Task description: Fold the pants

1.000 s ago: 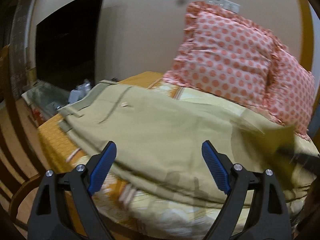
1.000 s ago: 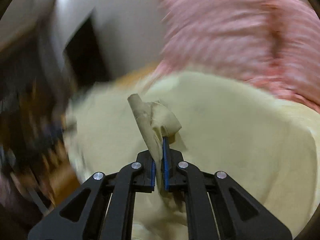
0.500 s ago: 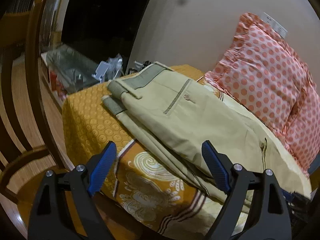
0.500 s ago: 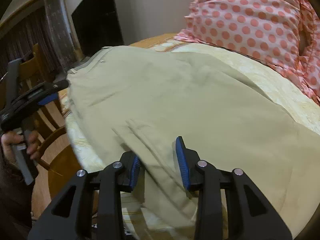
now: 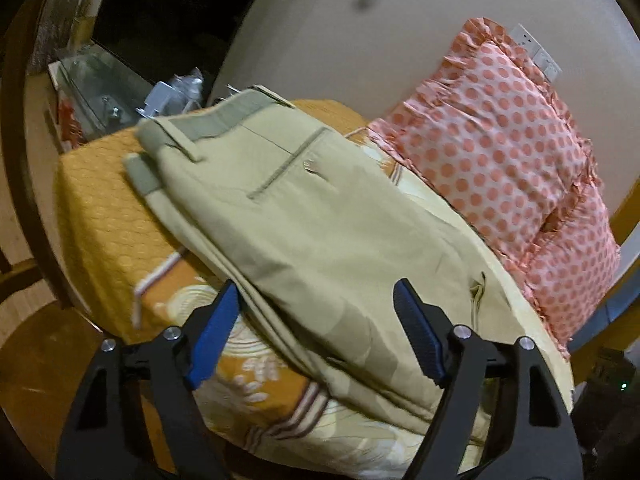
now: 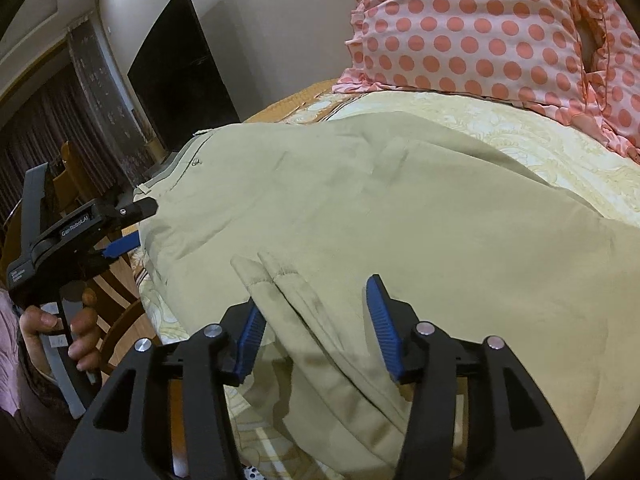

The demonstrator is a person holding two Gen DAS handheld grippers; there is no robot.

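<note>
At the far left of the right-wrist view, a hand [image 6: 60, 332] grips the handle of the left gripper [image 6: 124, 226], which hangs just off the near edge of the khaki pants [image 6: 400, 216], close to the waistband [image 5: 216, 120] end. In its own view the left gripper's [image 5: 316, 332] jaws stand spread but are closing, with the folded side edge of the pants running between the blue ribbed pads [image 5: 212, 332] – no pad presses the cloth yet.

The pants lie flat on the bed [image 5: 100, 208], doubled over, their long axis running from the waistband at the left to the leg part toward the right gripper [image 6: 314, 328]. That gripper's jaws are opening; the two leg cuffs [image 6: 264, 268] lie loose on top of the seat cloth just ahead of them, released rather than pinched.

So the left gripper is the nearer one to the waistband and the right one to the cuffs – by my reading, the next fold turns on that lengthwise line.

The pants are a smooth, matte woven cotton with a welt pocket [image 5: 288, 164] and belt loops. The bedcover is orange, textured and printed; behind stand frilled pink pillows [image 5: 492, 132] with coral dots
</note>
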